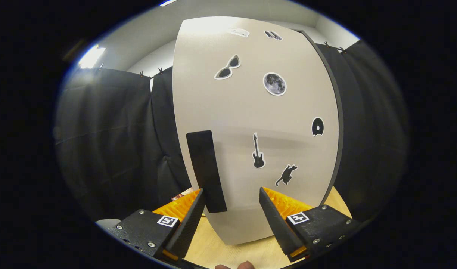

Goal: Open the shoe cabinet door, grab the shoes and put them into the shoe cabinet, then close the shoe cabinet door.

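The shoe cabinet door [251, 123] stands upright just ahead of my gripper [232, 200]. It is a pale beige panel with several black stickers and a dark edge on its right side. A flat black handle [206, 170] runs down the door's left part, its lower end just ahead of my left finger [189, 220]. My gripper is open, and the door's lower part shows in the gap between the fingers. Whether the fingertips touch the door I cannot tell. The door looks shut.
The cabinet stands on a light wooden table [232, 254]. Black cloth walls [112, 142] hang on both sides and behind. A small brownish object [183, 194] lies on the table beyond my left finger. Fingertips of a hand [238, 266] show at the near edge.
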`<state>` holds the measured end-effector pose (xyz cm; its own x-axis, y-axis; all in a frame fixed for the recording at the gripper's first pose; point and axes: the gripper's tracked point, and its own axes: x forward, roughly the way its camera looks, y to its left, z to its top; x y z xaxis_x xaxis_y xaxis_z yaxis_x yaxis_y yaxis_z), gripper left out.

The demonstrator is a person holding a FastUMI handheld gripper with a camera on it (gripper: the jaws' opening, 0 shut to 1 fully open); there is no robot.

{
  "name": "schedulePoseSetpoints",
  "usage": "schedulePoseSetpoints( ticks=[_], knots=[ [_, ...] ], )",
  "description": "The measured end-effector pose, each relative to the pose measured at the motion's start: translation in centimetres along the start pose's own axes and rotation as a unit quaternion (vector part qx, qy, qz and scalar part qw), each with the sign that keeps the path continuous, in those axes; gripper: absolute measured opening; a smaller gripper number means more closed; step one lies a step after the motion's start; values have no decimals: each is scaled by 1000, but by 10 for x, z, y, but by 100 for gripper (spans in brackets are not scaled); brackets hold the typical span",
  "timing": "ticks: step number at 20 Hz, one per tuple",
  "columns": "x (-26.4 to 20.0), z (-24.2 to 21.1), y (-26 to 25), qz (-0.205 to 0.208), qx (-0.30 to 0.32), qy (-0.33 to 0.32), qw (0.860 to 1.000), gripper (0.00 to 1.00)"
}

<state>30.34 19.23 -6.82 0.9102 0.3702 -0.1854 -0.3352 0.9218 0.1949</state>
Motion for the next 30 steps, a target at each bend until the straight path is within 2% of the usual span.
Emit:
schedulePoseSetpoints(
  ticks=[8, 14, 24, 30],
  knots=[
    [34, 1, 21, -4, 2, -2, 1000, 91],
    [59, 4, 22, -30, -5, -9, 1000, 91],
    [78, 1, 19, -42, 18, 0, 999, 91],
    [67, 0, 18, -48, 20, 0, 999, 91]
  ],
)
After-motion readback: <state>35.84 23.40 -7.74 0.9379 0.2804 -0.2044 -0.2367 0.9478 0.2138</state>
